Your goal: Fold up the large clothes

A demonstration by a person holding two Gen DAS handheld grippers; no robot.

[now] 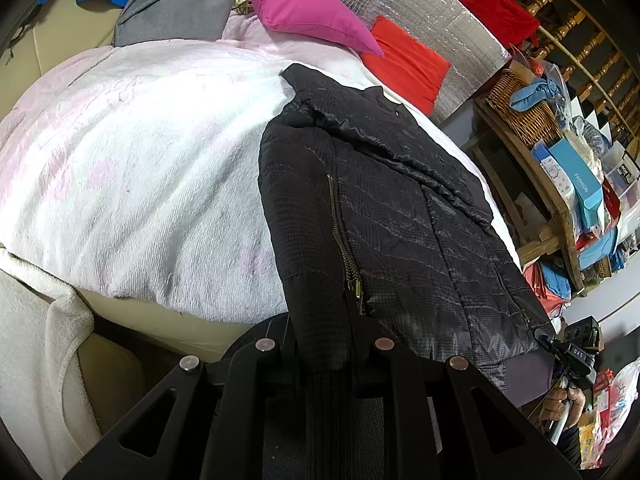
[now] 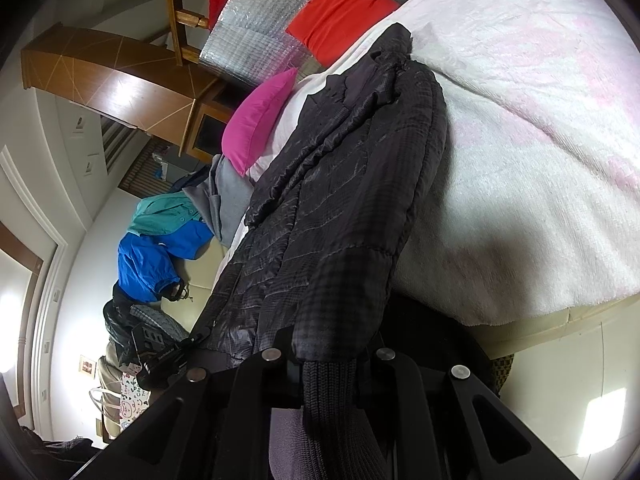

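Observation:
A black quilted jacket [image 1: 384,208] lies on a white and pink blanket [image 1: 140,160] on the bed, collar away from me, with a brass zipper on its left side. My left gripper [image 1: 324,360] is shut on the jacket's left sleeve cuff, which hangs through the jaws. In the right wrist view the jacket [image 2: 340,184] shows from its other side. My right gripper [image 2: 328,364] is shut on the right sleeve's ribbed cuff. The right gripper also shows in the left wrist view [image 1: 568,354], at the jacket's hem corner.
A magenta pillow [image 1: 304,12] and a red pillow [image 1: 404,64] lie at the head of the bed. Grey clothing [image 1: 172,4] and a blue garment [image 2: 152,256] sit beside them. A cluttered wooden shelf [image 1: 560,184] stands right of the bed. A white towel [image 1: 36,340] hangs near left.

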